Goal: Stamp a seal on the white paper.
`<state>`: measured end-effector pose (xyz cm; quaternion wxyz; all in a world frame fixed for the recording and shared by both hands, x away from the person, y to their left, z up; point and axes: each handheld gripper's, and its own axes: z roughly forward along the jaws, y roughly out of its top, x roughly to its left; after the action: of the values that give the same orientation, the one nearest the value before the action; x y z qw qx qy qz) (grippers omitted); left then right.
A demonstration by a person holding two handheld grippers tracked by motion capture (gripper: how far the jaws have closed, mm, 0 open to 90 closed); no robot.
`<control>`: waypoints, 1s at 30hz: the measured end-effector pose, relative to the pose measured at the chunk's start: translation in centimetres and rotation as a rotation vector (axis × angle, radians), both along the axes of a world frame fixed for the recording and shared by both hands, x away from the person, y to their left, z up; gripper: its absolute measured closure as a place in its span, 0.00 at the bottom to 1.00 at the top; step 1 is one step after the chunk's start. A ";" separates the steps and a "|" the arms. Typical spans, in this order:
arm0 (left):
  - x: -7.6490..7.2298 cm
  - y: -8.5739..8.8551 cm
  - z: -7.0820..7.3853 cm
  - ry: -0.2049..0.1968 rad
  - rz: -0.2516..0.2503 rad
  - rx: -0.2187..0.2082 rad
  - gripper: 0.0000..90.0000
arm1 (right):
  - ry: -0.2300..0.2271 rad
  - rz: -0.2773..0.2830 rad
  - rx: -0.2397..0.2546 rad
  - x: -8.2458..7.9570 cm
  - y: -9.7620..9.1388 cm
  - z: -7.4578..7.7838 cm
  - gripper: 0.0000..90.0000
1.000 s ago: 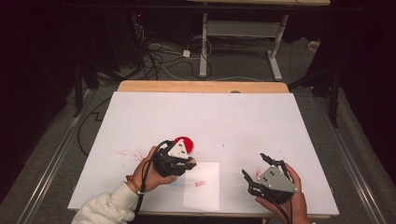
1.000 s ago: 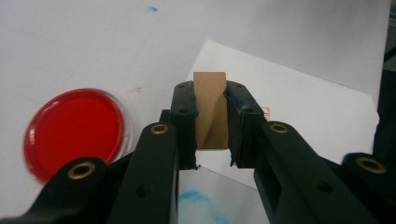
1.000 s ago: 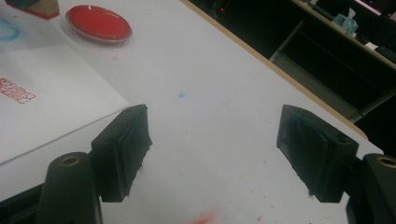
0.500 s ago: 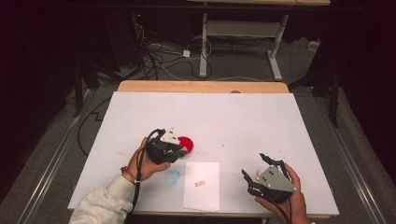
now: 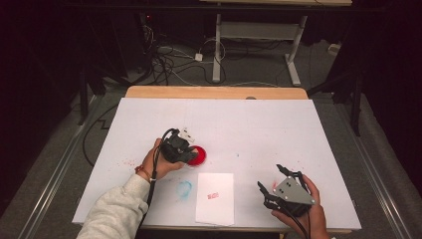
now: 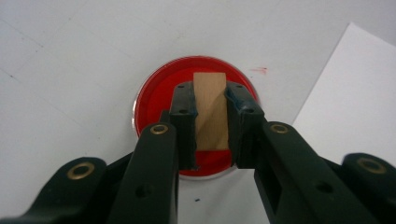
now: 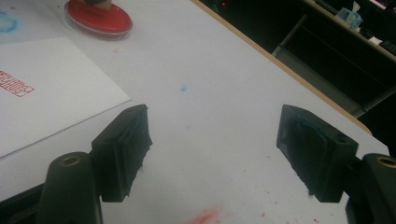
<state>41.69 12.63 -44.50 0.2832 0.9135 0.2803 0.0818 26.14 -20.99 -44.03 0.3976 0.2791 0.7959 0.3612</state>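
Note:
A round red ink pad (image 6: 159, 93) (image 5: 199, 155) (image 7: 98, 21) lies on the white table, left of centre. My left gripper (image 6: 211, 119) (image 5: 186, 152) is shut on a small wooden stamp block (image 6: 210, 107), which stands upright on the red pad. A white sheet of paper (image 5: 215, 196) (image 7: 46, 88) lies near the front edge and bears a red stamp mark (image 5: 213, 195) (image 7: 14, 84). My right gripper (image 5: 271, 181) (image 7: 212, 149) rests open at the front right, its jaws wide apart with nothing between them.
The white table top (image 5: 249, 124) has a wooden strip along its far edge (image 5: 214, 92). A blue ink smudge (image 5: 184, 189) sits left of the paper, and red specks (image 7: 205, 217) dot the surface by my right gripper. Cables and desk legs lie on the floor beyond.
My left gripper, with the stamp, has moved away from the paper toward the far left and come down onto the red ink pad. The right gripper has stayed still.

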 end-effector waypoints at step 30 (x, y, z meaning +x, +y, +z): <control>0.1 0.5 0.5 -0.057 0.080 -0.073 0.45 | 0.007 0.003 -0.004 0.0 0.1 -0.1 0.29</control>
<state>41.80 13.15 -44.00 0.3206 0.8880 0.3112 0.1088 26.16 -20.93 -44.12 0.3949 0.2782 0.7985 0.3593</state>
